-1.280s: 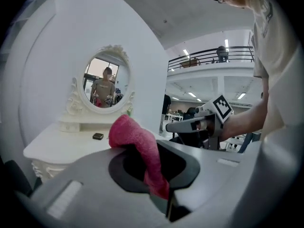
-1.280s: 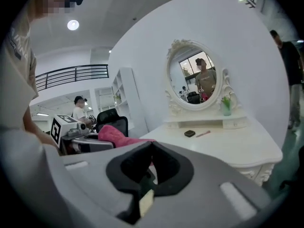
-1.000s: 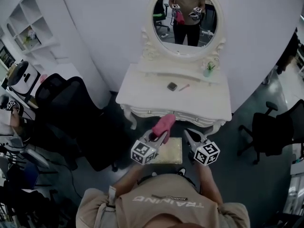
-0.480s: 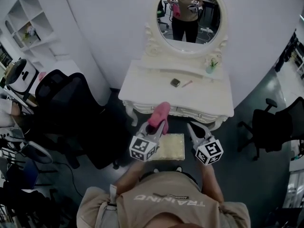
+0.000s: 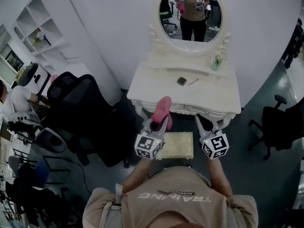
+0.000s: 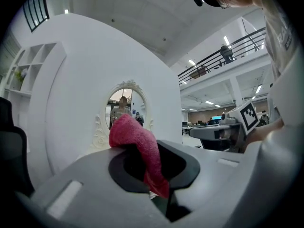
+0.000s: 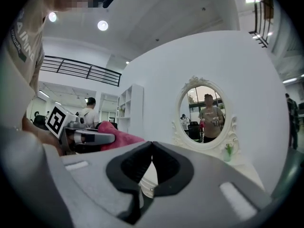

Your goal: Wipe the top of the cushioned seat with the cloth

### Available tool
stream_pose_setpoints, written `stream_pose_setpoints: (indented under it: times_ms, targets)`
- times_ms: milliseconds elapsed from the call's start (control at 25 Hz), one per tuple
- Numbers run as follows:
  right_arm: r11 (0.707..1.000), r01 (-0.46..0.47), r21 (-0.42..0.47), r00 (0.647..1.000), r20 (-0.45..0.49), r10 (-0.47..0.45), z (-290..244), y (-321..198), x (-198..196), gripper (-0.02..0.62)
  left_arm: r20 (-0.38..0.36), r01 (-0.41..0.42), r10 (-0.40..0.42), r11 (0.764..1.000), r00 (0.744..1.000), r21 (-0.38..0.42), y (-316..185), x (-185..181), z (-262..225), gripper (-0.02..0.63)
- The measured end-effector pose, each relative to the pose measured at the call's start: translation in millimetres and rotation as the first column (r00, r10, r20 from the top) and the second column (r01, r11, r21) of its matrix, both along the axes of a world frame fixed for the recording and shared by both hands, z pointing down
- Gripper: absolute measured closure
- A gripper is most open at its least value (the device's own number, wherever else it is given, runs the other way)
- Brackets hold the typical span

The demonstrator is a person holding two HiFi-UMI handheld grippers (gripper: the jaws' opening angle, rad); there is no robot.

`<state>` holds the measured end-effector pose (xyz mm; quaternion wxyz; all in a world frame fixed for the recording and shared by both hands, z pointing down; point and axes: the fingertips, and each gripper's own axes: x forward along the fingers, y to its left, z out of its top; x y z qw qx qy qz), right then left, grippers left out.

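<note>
In the head view a cream cushioned seat (image 5: 178,145) stands on the floor in front of a white dressing table (image 5: 190,96). My left gripper (image 5: 160,121) hovers over the seat's far left corner, shut on a pink cloth (image 5: 163,109) that sticks out past its tips toward the table. The left gripper view shows the cloth (image 6: 137,139) pinched between the jaws. My right gripper (image 5: 203,120) hangs beyond the seat's far right corner. In the right gripper view its jaws (image 7: 152,145) meet with nothing between them, and the cloth (image 7: 118,137) shows at the left.
An oval mirror (image 5: 192,13) stands on the table, with a small dark box (image 5: 181,81), a pen (image 5: 193,81) and a little plant (image 5: 216,62). Black office chairs stand at left (image 5: 78,106) and right (image 5: 280,127). A seated person (image 5: 19,99) is at far left.
Both grippers have shifted a little away from me, toward the dressing table, and the cloth now reaches its front edge. The view has drifted rightward. Neither gripper's state has changed.
</note>
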<state>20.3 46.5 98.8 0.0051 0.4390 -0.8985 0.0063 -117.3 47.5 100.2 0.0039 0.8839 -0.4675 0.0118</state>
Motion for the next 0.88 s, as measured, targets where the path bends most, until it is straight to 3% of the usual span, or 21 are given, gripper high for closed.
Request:
stream_pose_setpoints:
  times_ms: [320,880]
  targets:
    - [1.0,0.022,0.007,1.0,0.021,-0.022,-3.7,3.6,15.2,0.591,0.018,0.032,-0.032,0.999,0.999,0.023,14.2,3.6,-5.3,0.568]
    - [0.995,0.098,0.033,0.995,0.007,-0.098,-10.4,32.3,-5.5,0.591,0.021,0.069,-0.069,0.997,0.997,0.02,42.4,-13.0,-3.4,0.568]
